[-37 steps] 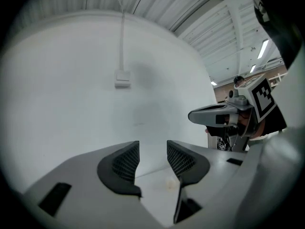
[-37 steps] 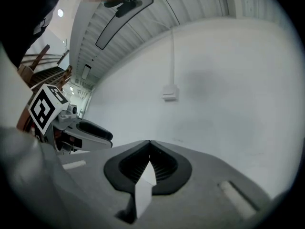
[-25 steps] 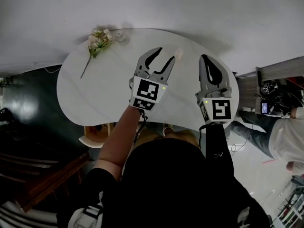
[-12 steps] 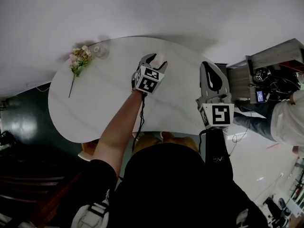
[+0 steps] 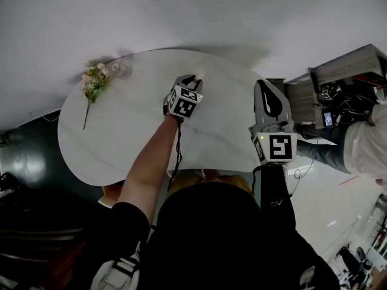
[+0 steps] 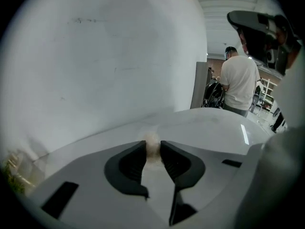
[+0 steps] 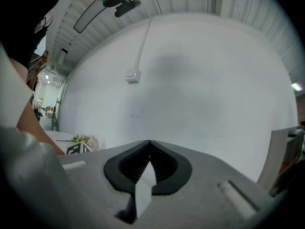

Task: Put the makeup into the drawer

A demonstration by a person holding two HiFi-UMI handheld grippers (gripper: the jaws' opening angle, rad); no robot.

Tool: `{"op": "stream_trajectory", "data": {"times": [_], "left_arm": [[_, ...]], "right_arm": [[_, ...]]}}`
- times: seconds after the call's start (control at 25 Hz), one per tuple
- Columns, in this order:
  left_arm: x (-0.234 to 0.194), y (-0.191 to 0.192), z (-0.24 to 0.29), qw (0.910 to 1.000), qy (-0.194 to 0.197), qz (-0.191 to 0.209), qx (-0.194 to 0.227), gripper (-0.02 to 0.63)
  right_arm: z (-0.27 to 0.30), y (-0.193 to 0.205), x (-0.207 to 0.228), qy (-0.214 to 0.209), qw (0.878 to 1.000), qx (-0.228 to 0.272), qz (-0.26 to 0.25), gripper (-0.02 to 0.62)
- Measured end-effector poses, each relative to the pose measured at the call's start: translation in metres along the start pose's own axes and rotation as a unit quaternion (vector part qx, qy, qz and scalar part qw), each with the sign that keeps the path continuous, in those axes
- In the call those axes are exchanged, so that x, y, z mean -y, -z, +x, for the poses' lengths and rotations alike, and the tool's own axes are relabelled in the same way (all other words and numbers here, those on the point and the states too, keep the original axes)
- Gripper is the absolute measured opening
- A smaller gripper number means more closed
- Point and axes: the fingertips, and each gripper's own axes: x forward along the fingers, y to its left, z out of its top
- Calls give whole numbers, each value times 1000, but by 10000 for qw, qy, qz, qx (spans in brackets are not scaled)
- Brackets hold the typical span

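Makeup item (image 6: 151, 140): small, pale cream, rounded lump. Blurred in left gripper view, so exact kind not readable. Only a tiny light speck in head view. Lies on white worktop (image 5: 133, 119), toward far edge, right of middle. Sits between tips of left tongs (image 6: 152, 150), dark pads touching it on both sides. Jaws have just been closing, item between them. Cannot tell whether it rests on worktop or is lifted clear.
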Motion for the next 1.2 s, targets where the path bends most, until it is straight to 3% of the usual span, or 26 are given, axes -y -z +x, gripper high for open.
{"op": "stream_trajectory", "data": {"times": [0.2, 0.4, 0.64, 0.96, 1.2], "left_arm": [[7, -43, -47, 9968, -148, 263, 737, 95], [12, -92, -111, 9872, -308, 333, 1531, 95], [31, -155, -211, 9610, -677, 532, 2627, 95], [27, -134, -254, 9527, -1047, 265, 2840, 95], [-15, -88, -303, 9484, -1567, -45, 2757, 95]], "right_arm": [[6, -9, -12, -111, 9998, 164, 53, 4], [9, -28, -28, -272, 9989, 391, -33, 5], [5, -47, -40, -373, 9974, 596, -123, 3], [-4, -59, -75, -777, 9932, 836, -212, 3], [16, -71, -152, -1525, 9844, 827, -287, 4]]}}
